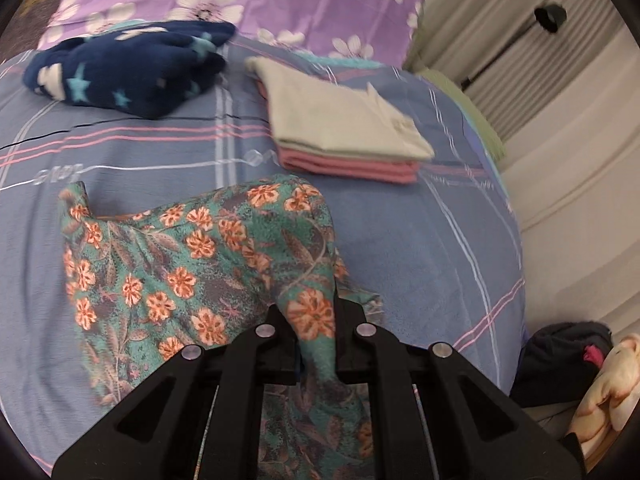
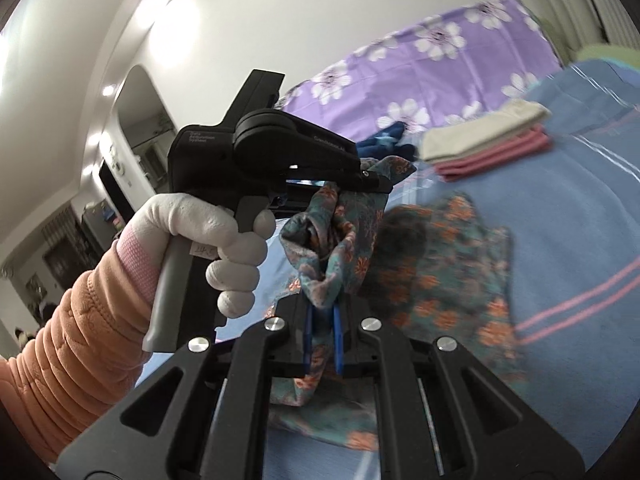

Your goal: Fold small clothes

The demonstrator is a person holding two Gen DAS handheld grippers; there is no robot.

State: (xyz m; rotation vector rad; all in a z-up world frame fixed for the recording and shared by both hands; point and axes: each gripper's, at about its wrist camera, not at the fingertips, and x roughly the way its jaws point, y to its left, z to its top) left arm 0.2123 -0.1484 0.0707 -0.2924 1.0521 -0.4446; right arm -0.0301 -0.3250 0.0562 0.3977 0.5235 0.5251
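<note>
In the left wrist view, the left claw (image 1: 310,322) is clenched on an edge of the floral garment (image 1: 192,264). The rest of the cloth spreads on the bed (image 1: 420,240), before the folded stack (image 1: 344,124).

In the right wrist view, the right claw (image 2: 322,320) is clenched on another bunched edge of the floral garment (image 2: 440,264). The left claw (image 2: 372,178) grips the cloth just above it, held by a gloved hand (image 2: 224,240).
</note>
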